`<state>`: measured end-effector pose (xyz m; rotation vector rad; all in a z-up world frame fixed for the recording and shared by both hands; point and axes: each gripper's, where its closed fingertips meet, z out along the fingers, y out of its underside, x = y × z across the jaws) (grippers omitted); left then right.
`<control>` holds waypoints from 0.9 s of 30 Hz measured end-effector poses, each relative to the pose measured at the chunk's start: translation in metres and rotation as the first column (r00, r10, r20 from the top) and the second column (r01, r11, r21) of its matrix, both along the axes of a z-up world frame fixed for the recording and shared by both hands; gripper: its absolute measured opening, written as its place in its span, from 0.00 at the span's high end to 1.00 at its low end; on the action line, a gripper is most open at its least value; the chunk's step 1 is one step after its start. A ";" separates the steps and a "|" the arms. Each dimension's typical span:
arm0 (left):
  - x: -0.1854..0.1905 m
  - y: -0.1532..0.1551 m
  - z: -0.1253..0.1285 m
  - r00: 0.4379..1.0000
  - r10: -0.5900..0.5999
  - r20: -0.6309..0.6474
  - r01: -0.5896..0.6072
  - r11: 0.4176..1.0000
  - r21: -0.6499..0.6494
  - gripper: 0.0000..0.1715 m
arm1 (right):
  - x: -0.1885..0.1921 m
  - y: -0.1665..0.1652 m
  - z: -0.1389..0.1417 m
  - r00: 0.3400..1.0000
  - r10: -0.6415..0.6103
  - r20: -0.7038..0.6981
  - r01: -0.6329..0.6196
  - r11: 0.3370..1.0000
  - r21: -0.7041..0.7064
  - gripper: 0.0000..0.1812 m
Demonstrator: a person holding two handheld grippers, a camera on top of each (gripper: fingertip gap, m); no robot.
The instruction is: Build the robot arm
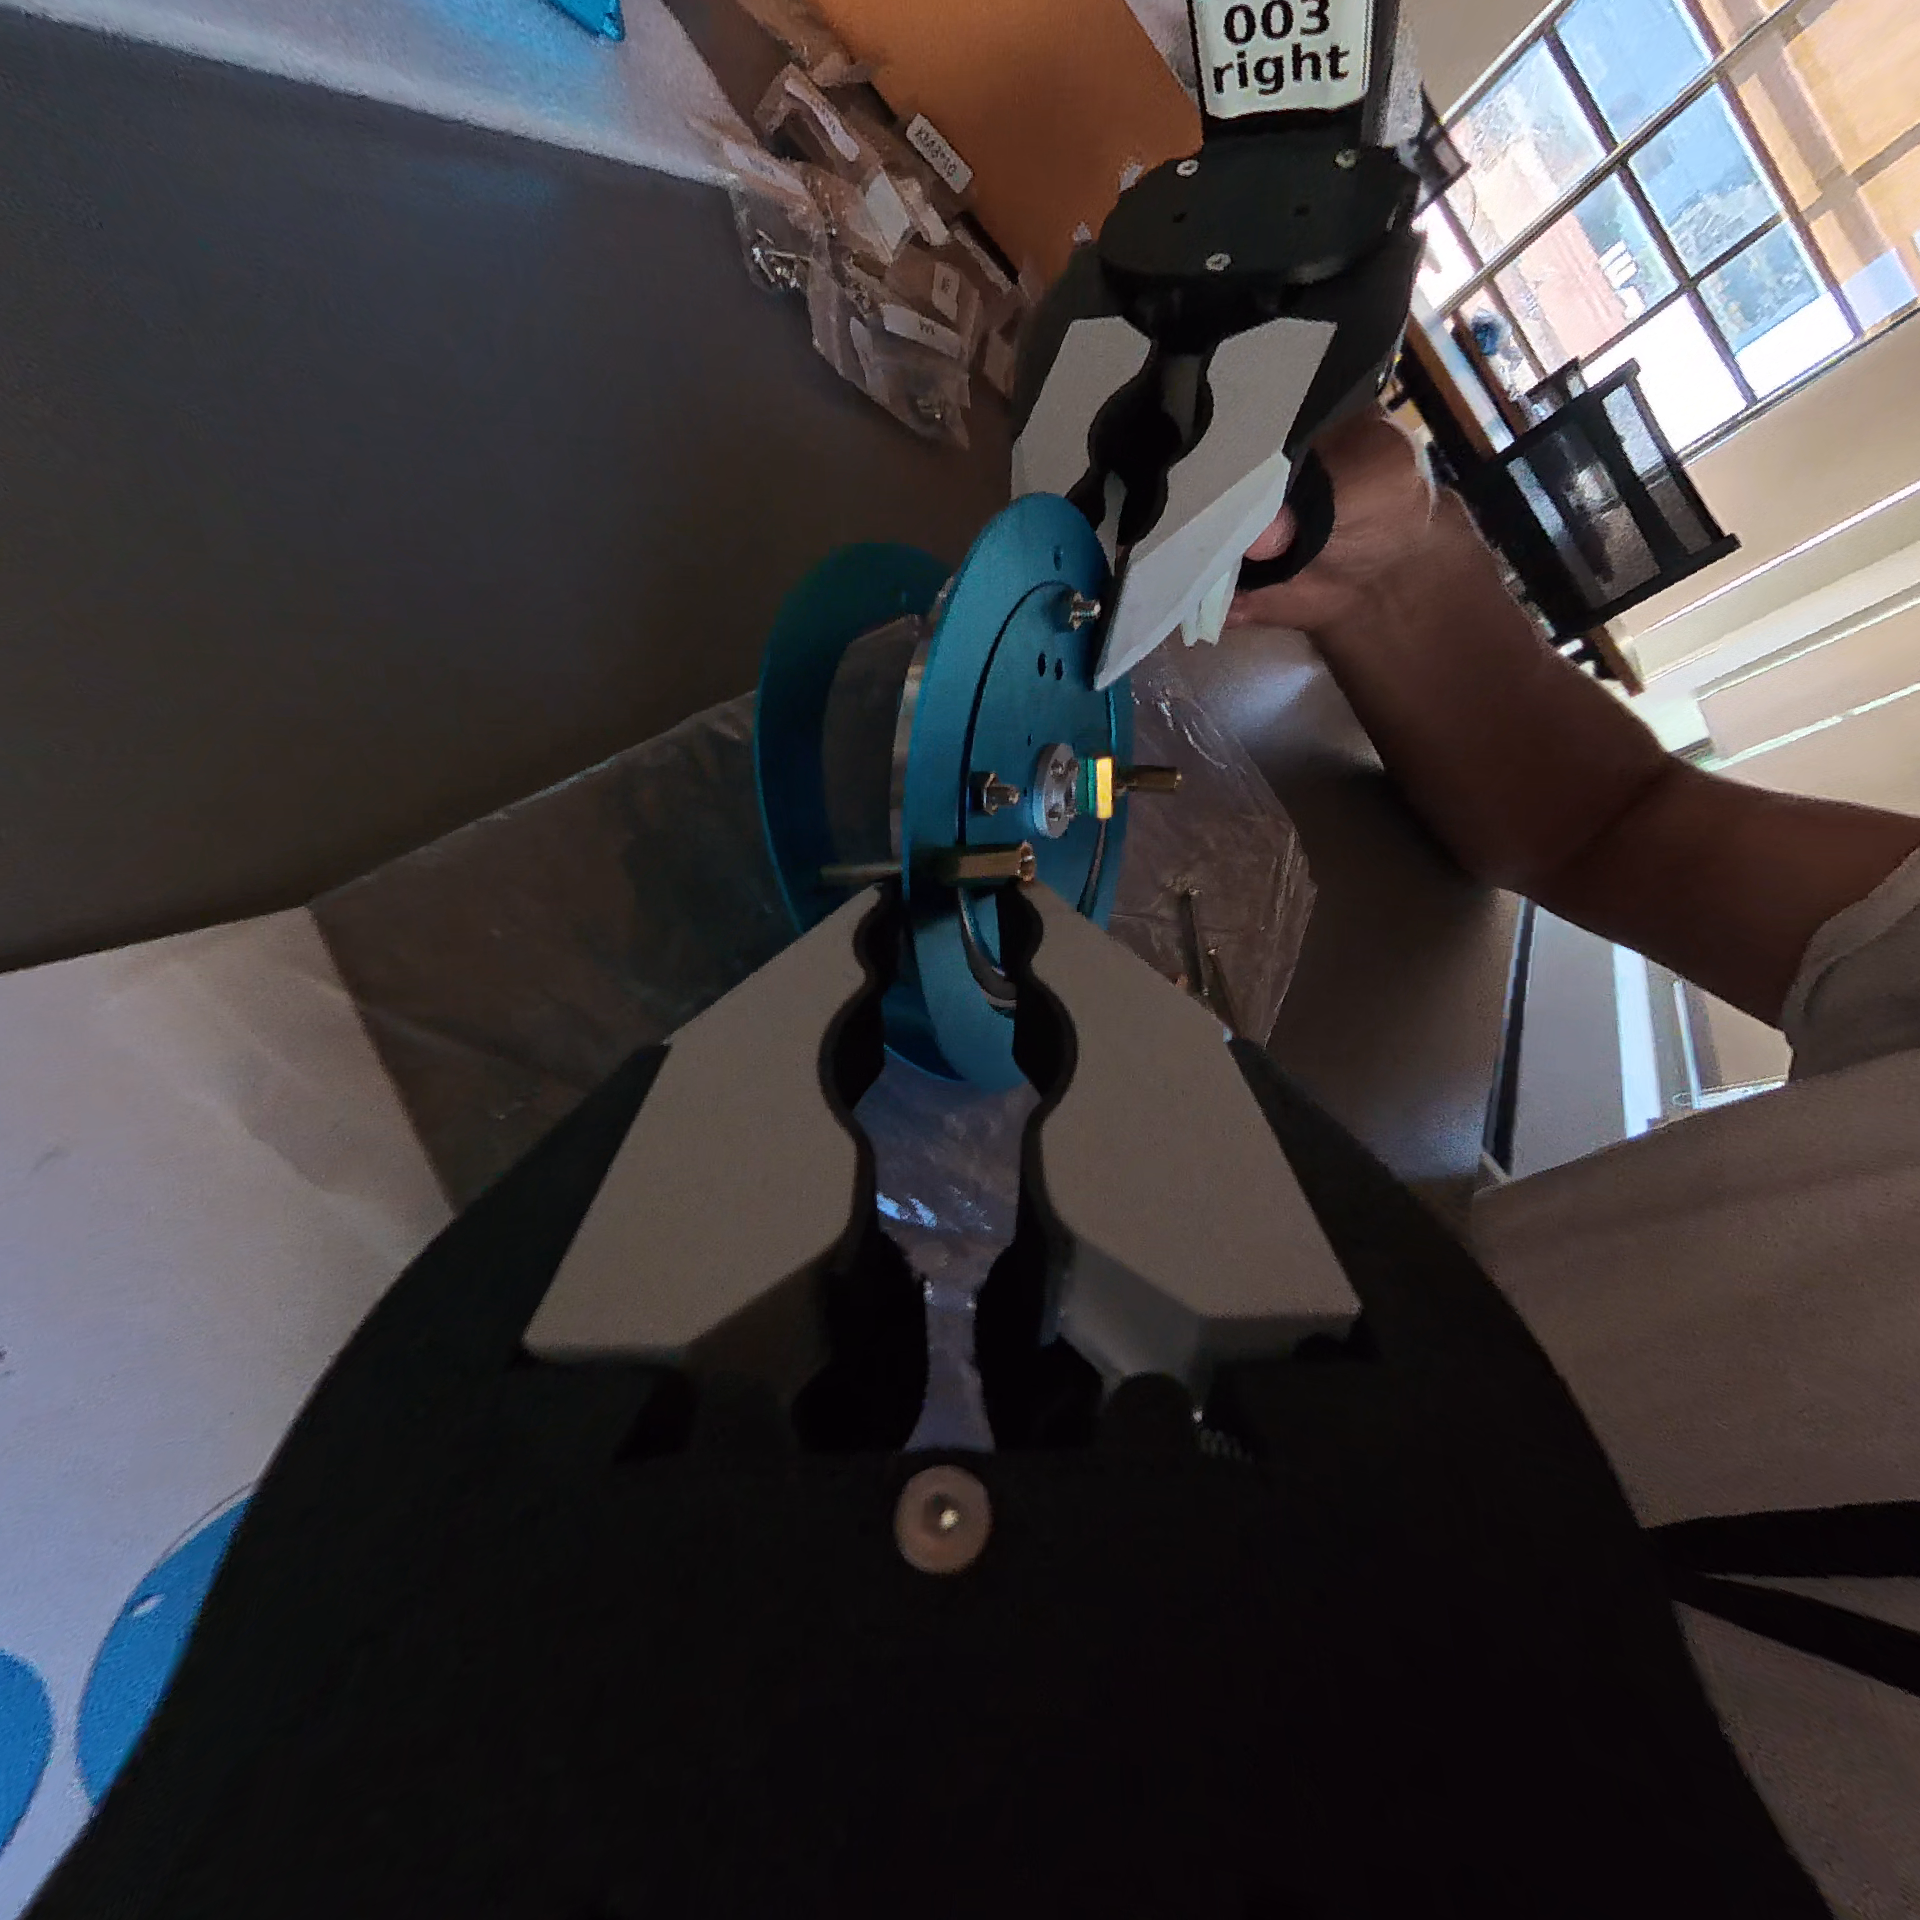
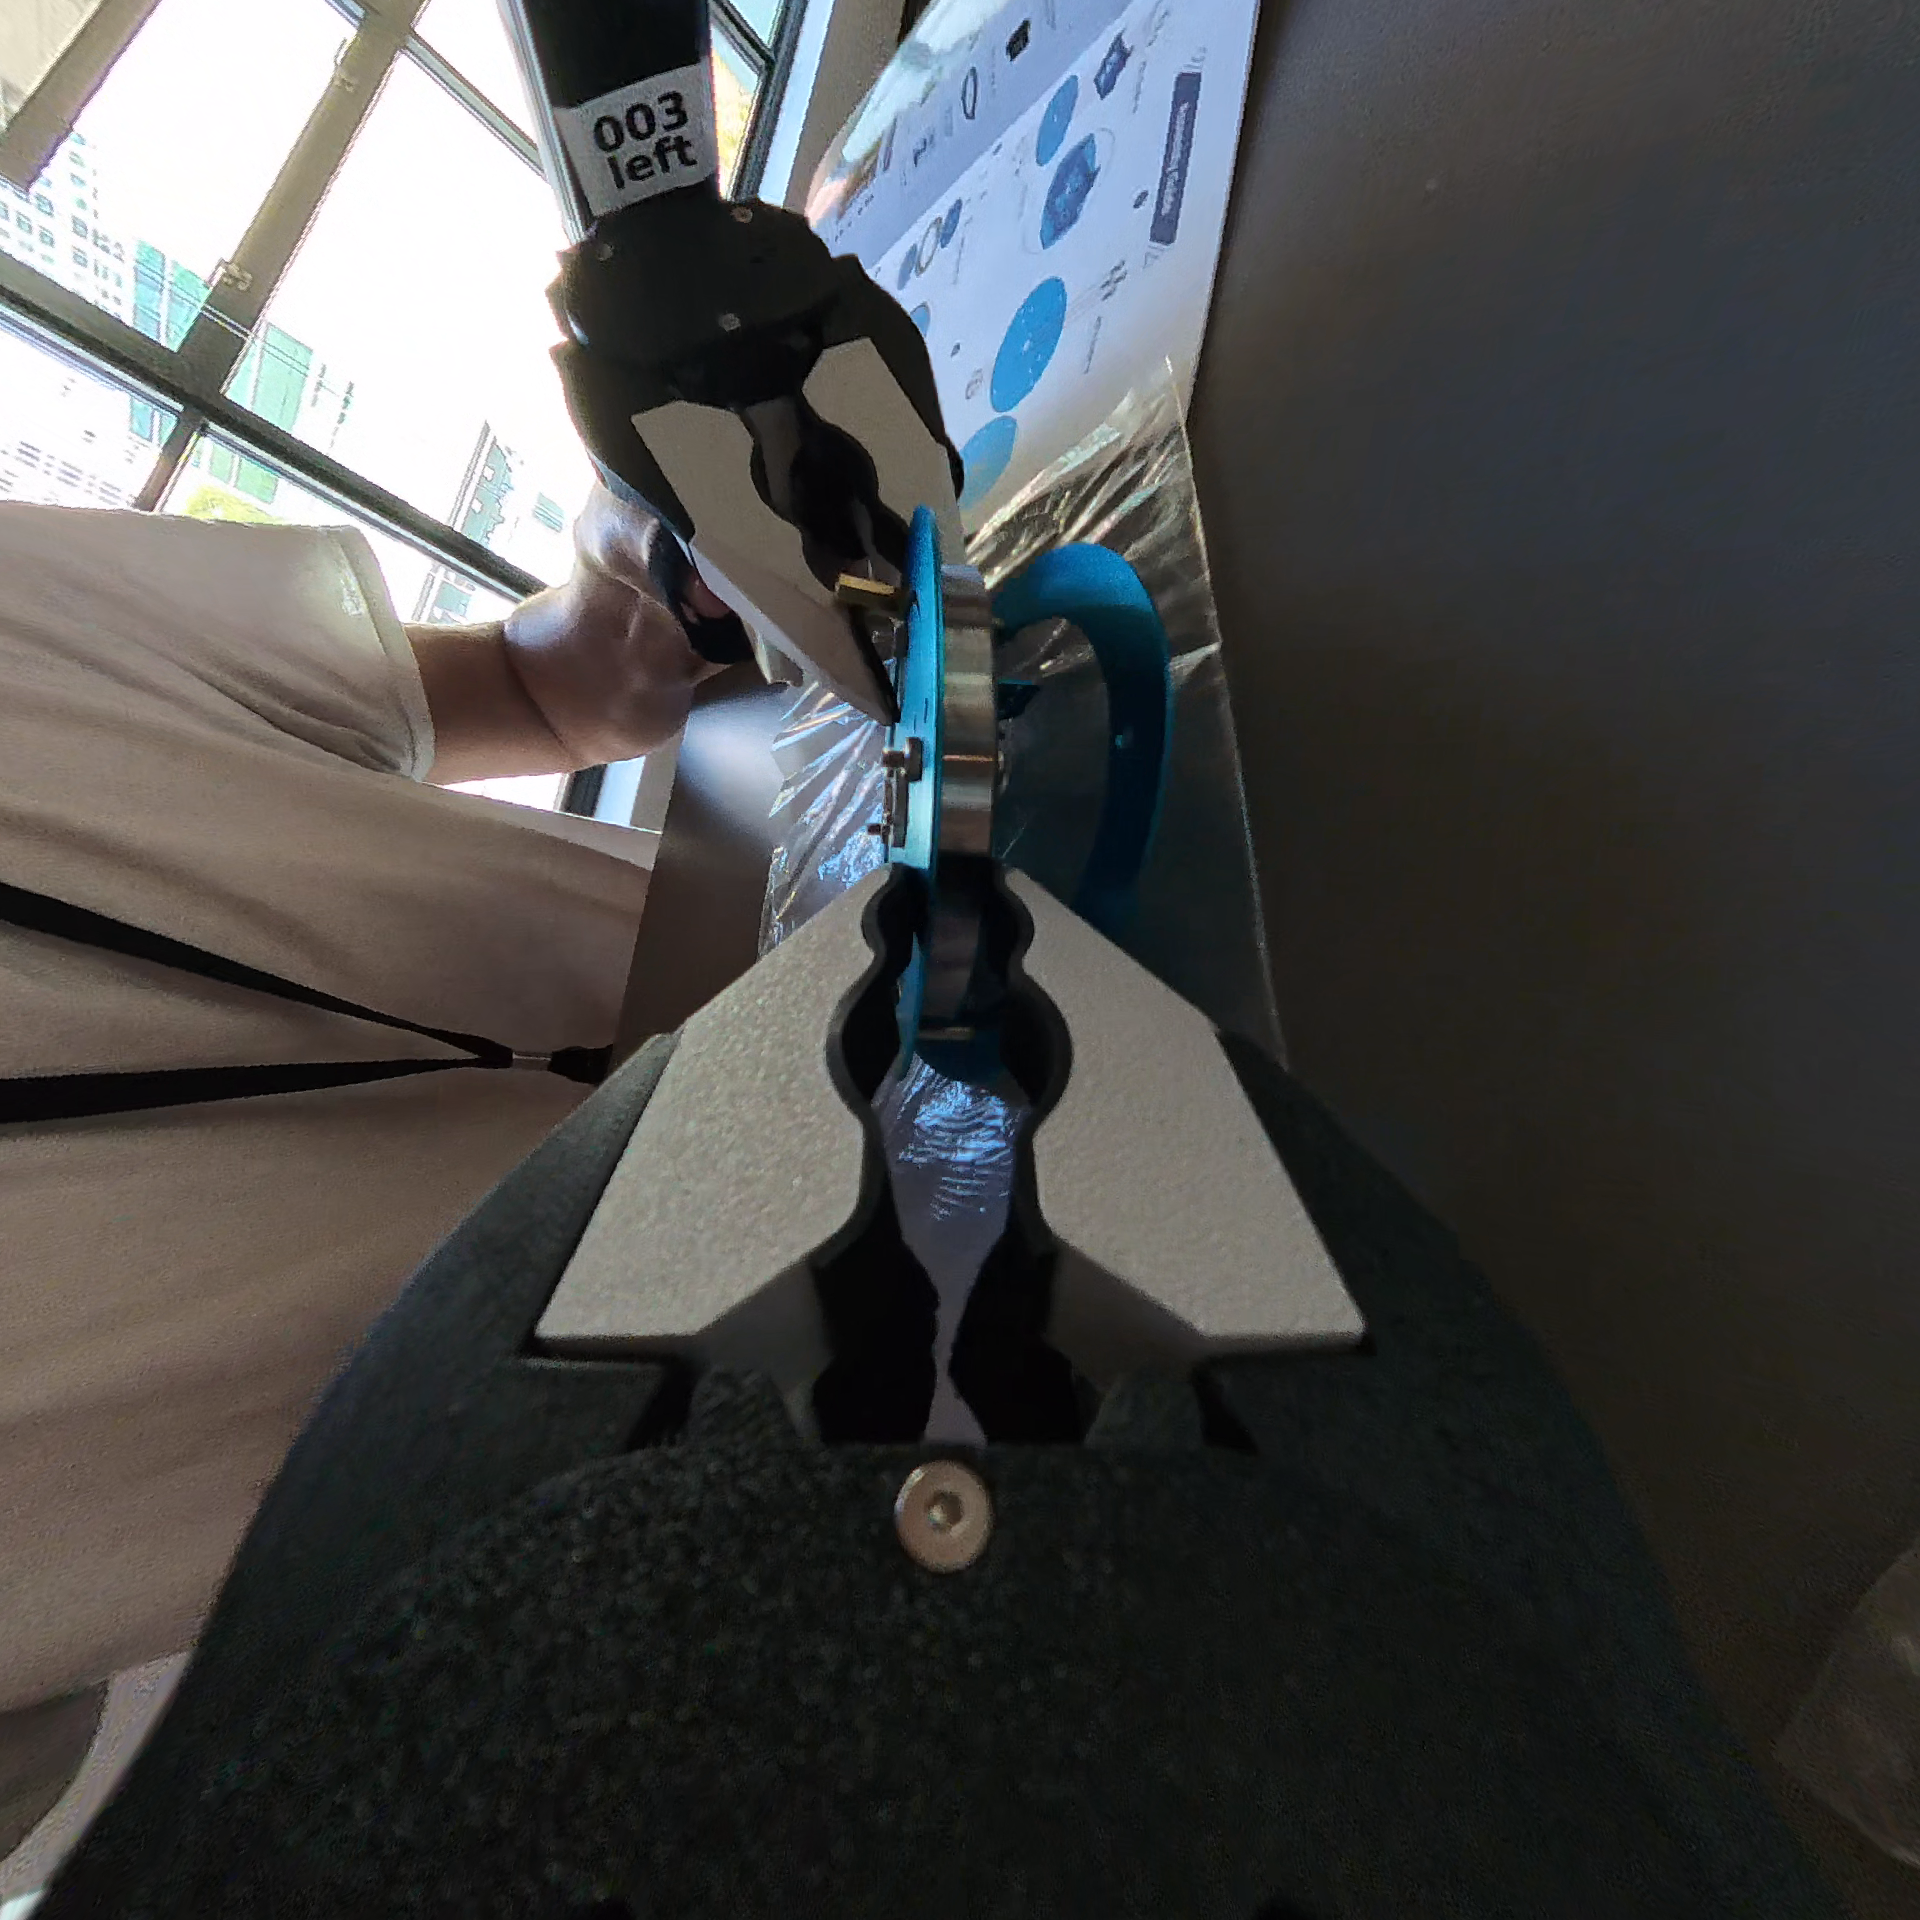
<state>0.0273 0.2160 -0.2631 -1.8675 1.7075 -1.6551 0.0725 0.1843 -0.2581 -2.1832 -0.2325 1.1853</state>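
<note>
The left gripper is clamping the lower rim of the blue anodised metal disc assembly, held on edge above crinkled clear plastic film; the right gripper is pinching the opposite rim. Uneven pulls could twist it loose. Brass standoffs are projecting from its face.

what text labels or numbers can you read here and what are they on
I won't copy writing; where it stands:
White label above the right gripper: legible print.
White sticker above the left gripper: legible print.
Slips on plastic parts bags: too small.
Printed sheet with blue diagrams: too blurred.
</note>
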 end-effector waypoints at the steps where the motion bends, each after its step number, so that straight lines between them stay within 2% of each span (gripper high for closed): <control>1: -0.001 0.000 0.002 1.000 -0.016 0.012 0.016 1.000 0.023 0.90 | 0.000 0.000 0.001 1.000 0.004 0.005 -0.004 1.000 0.018 0.93; 3: -0.005 -0.002 0.005 0.998 -0.050 0.038 0.047 0.997 0.057 0.87 | -0.002 -0.001 0.003 1.000 0.015 0.018 -0.016 0.998 0.058 0.93; 5: -0.009 0.001 0.007 0.997 -0.067 0.046 0.062 0.994 0.090 0.81 | -0.003 -0.001 0.001 0.999 0.013 0.035 -0.015 0.998 0.061 0.93; 9: -0.013 0.010 0.016 0.995 -0.068 0.074 0.060 0.992 0.114 0.74 | 0.000 -0.003 -0.001 1.000 -0.003 -0.013 0.004 0.999 0.044 0.93; 13: -0.001 0.020 0.012 0.995 -0.080 0.059 0.069 0.983 0.170 0.64 | 0.001 -0.004 0.000 1.000 0.004 -0.007 -0.003 0.998 0.062 0.93; 18: 0.010 0.003 0.003 0.972 -0.234 0.000 0.230 0.956 0.184 0.61 | -0.004 -0.006 0.003 0.999 0.025 0.035 -0.029 0.992 0.126 0.93; 21: 0.015 -0.002 0.000 0.964 -0.263 -0.035 0.265 0.950 0.166 0.61 | -0.003 -0.007 0.003 1.000 0.019 0.024 -0.022 0.992 0.121 0.93; 27: 0.024 0.001 0.018 0.946 -0.324 -0.024 0.325 0.944 0.049 0.62 | -0.005 -0.005 0.007 0.998 0.025 0.059 -0.034 0.986 0.163 0.93</control>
